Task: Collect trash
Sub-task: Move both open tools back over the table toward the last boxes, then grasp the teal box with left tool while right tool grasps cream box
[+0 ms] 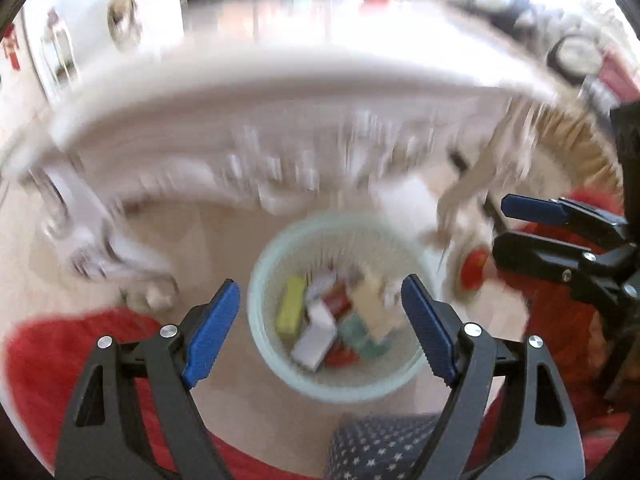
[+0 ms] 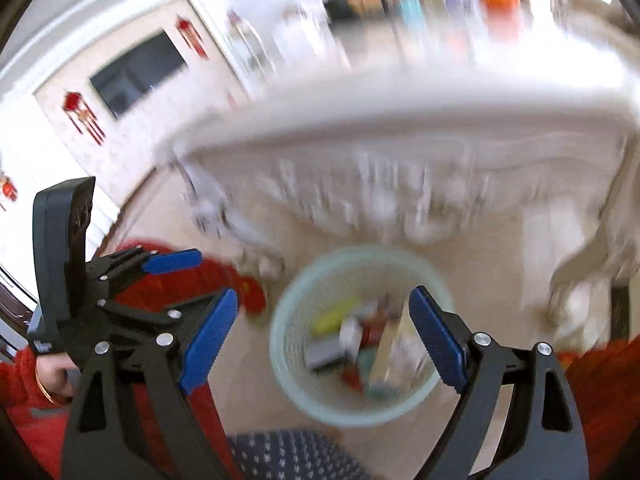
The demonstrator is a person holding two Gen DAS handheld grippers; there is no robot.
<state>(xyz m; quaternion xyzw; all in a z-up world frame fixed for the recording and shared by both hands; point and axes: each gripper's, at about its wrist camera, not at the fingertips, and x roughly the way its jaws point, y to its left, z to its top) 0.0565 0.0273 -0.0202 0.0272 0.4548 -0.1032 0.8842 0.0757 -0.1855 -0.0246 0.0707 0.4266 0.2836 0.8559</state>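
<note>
Below both grippers we see the pale green mesh bin [image 1: 336, 376] on the floor [image 1: 208, 232], and the collected trash [image 1: 332, 320] lies inside it: a yellow box, a white one, red and teal pieces, and a tan card, all heaped loosely together. Our left gripper [image 1: 320, 312] hangs over the bin with its jaws spread wide and nothing between them; our right gripper [image 2: 324, 324] is likewise released and empty, held just right of the left one, above the same bin. Both views are smeared by motion, so small detail is lost.

We judge that the bin is already well loaded and that the step in hand is to go for the next piece. To do it well, we would steady the grippers first, find a piece clearly, come at it with jaws open, and close on its narrow side. A piece dropped from too high or too near the rim could bounce out.

Beyond the bin, on the far side, stands a white table [image 1: 280, 120] with carved, ornate edging, its legs reaching the beige floor. We cannot tell whether any trash remains on or under it. A red rug [image 1: 48, 360] lies at near left, and a star-patterned dark fabric [image 1: 380, 448] sits nearest us. A dark screen [image 2: 136, 72] hangs on the far left wall among red ornaments.
</note>
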